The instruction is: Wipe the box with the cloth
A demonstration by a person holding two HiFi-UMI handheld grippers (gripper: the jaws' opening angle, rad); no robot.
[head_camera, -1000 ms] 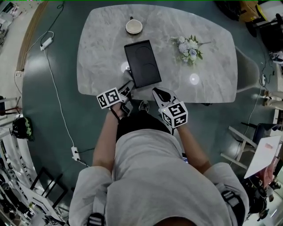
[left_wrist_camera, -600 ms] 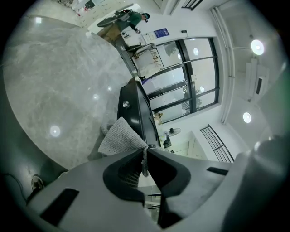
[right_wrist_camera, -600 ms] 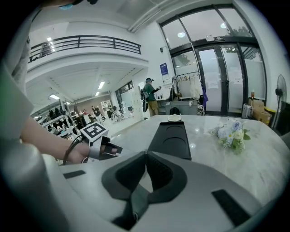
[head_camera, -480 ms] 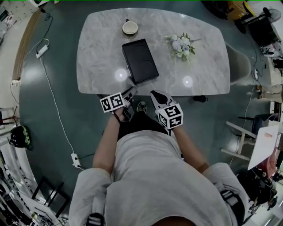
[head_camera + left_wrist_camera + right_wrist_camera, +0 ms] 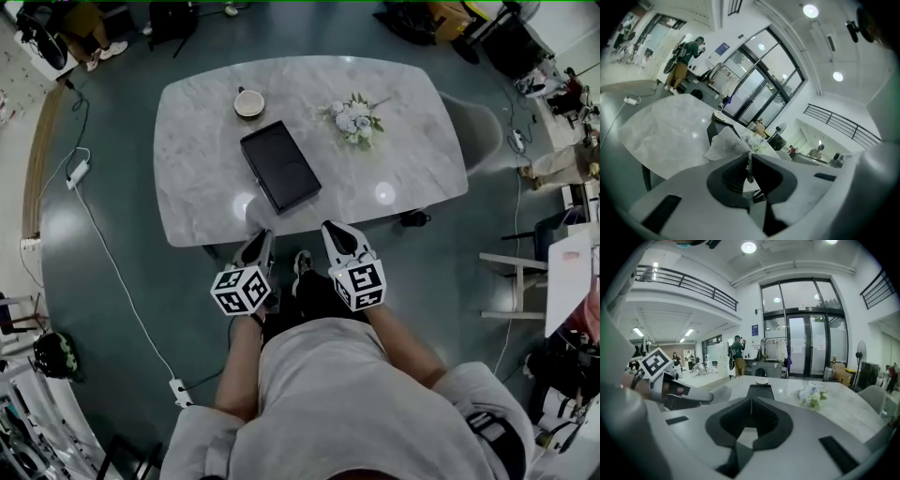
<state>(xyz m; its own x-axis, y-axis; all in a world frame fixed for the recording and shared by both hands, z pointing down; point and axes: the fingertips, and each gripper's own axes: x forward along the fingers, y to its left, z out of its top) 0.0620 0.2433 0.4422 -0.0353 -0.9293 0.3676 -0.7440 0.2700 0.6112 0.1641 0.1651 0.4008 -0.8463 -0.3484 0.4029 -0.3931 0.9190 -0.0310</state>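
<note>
So: cloth pinched in left gripper, box untouched on table

Head view, left to right. A white power strip lies on the floor at the left edge. The marble table fills the upper centre. On it, upper left, sits a cup. Just below and right of the cup is the dark box, lying flat, turned at an angle, near the table's lower edge. Further right are the flowers. A pale chair sits off the table's right end. Below the table, mid-frame, both grippers are over the floor, apart from table and box. The left gripper is left of centre and the right gripper right of centre, with a shoe between them.

Left gripper view: the jaws of the left gripper are clamped together on a thin fold of the grey knit cloth, which fans out up and left of the tips. Behind the cloth, a corner of the box shows on the table. The flowers are just right of the cloth.

Right gripper view: the left gripper's marker cube is at the left edge. At centre, the right gripper has its jaws together with nothing between them. Past the tips is the box, with the cup behind it and the flowers to the right, all on the table.
</note>
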